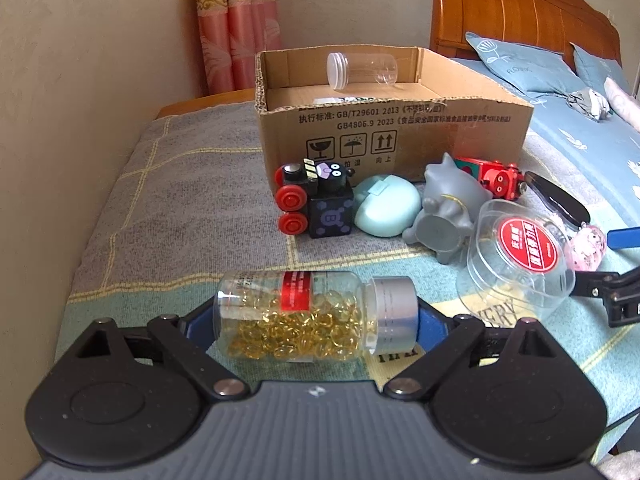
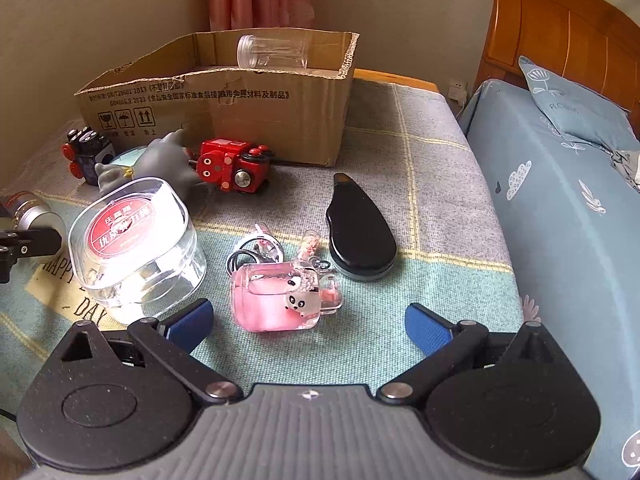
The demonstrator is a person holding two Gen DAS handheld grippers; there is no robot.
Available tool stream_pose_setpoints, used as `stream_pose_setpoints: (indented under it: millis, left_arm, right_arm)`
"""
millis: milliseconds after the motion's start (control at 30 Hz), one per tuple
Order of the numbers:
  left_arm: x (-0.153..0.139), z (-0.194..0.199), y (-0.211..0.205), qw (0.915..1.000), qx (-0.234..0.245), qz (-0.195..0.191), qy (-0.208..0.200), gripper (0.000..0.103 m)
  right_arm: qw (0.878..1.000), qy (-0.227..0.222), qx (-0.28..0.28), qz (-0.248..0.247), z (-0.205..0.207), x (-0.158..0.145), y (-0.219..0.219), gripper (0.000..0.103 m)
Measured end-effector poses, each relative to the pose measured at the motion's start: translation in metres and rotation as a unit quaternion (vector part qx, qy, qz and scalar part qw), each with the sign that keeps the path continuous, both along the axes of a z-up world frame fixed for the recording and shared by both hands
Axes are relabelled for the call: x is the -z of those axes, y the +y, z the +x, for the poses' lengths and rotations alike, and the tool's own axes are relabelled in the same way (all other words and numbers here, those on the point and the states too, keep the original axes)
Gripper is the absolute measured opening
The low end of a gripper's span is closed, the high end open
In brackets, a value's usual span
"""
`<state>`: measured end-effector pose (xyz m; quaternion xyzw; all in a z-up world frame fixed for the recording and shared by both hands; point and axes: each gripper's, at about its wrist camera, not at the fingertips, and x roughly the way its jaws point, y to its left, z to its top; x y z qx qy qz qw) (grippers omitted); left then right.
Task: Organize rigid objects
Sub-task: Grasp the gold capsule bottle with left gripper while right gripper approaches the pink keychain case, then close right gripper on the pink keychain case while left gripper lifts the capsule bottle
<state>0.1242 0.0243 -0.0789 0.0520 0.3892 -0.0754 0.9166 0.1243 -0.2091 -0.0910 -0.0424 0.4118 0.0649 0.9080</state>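
Observation:
My left gripper [image 1: 316,320] is shut on a clear bottle of yellow capsules [image 1: 304,316] with a silver cap, held sideways above the blanket; its cap also shows in the right wrist view [image 2: 34,216]. My right gripper [image 2: 308,320] is open and empty, just in front of a pink keychain case [image 2: 276,296]. A cardboard box [image 1: 400,128] stands at the back and holds a clear jar [image 1: 360,70]. Around it lie a black toy train [image 1: 316,204], a teal case [image 1: 384,208], a grey figure [image 1: 448,212], a red toy train [image 2: 232,164], a clear tub with a red label [image 2: 132,248] and a black case [image 2: 358,232].
The things lie on a checked blanket [image 2: 420,160] over a low bed. A wall [image 1: 80,80] runs along the left, with pink curtains [image 1: 236,28] behind. A blue bed with a pillow [image 2: 576,112] and a wooden headboard [image 2: 560,28] lies to the right.

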Motion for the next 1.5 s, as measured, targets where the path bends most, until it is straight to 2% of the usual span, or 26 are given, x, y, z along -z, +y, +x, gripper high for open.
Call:
stream_pose_setpoints:
  millis: [133, 267, 367, 567, 633, 800, 1100, 1333, 1500]
  left_arm:
    - [0.0, 0.0, 0.0, 1.0, -0.002, -0.002, 0.002, 0.094]
    - [0.0, 0.0, -0.001, 1.0, -0.004, 0.003, 0.002, 0.094]
    - [-0.001, -0.001, -0.002, 1.0, -0.004, 0.008, 0.002, 0.094]
    - [-0.002, 0.0, -0.001, 1.0, -0.001, 0.008, 0.004, 0.094]
    - [-0.003, 0.0, -0.002, 0.9999, 0.001, 0.01, 0.003, 0.094]
    - [-0.004, 0.001, -0.001, 0.9999, 0.011, 0.01, 0.008, 0.093]
    - [-0.019, -0.005, -0.005, 0.9975, 0.061, 0.031, 0.019, 0.093]
    - [-0.034, -0.009, -0.01, 0.9943, 0.094, 0.042, 0.027, 0.093]
    - [-0.052, -0.007, -0.01, 0.9938, 0.102, 0.043, 0.016, 0.093]
  right_arm:
    - [1.0, -0.005, -0.018, -0.002, -0.001, -0.001, 0.003, 0.099]
    - [1.0, -0.01, -0.027, 0.002, -0.003, -0.004, 0.002, 0.085]
    - [0.999, -0.012, -0.034, 0.004, -0.005, -0.006, 0.002, 0.08]
    - [0.999, -0.019, -0.046, -0.004, -0.004, -0.008, 0.004, 0.08]
    - [0.998, -0.024, -0.049, -0.007, -0.004, -0.009, 0.005, 0.077]
    - [0.998, -0.02, -0.063, -0.008, -0.002, -0.01, 0.007, 0.057]
    - [0.994, -0.009, -0.107, -0.032, -0.003, -0.022, 0.009, 0.056]
    - [0.987, -0.012, -0.154, -0.044, -0.003, -0.052, 0.004, 0.056]
    - [0.983, -0.022, -0.175, -0.045, 0.001, -0.076, 0.0, 0.056]
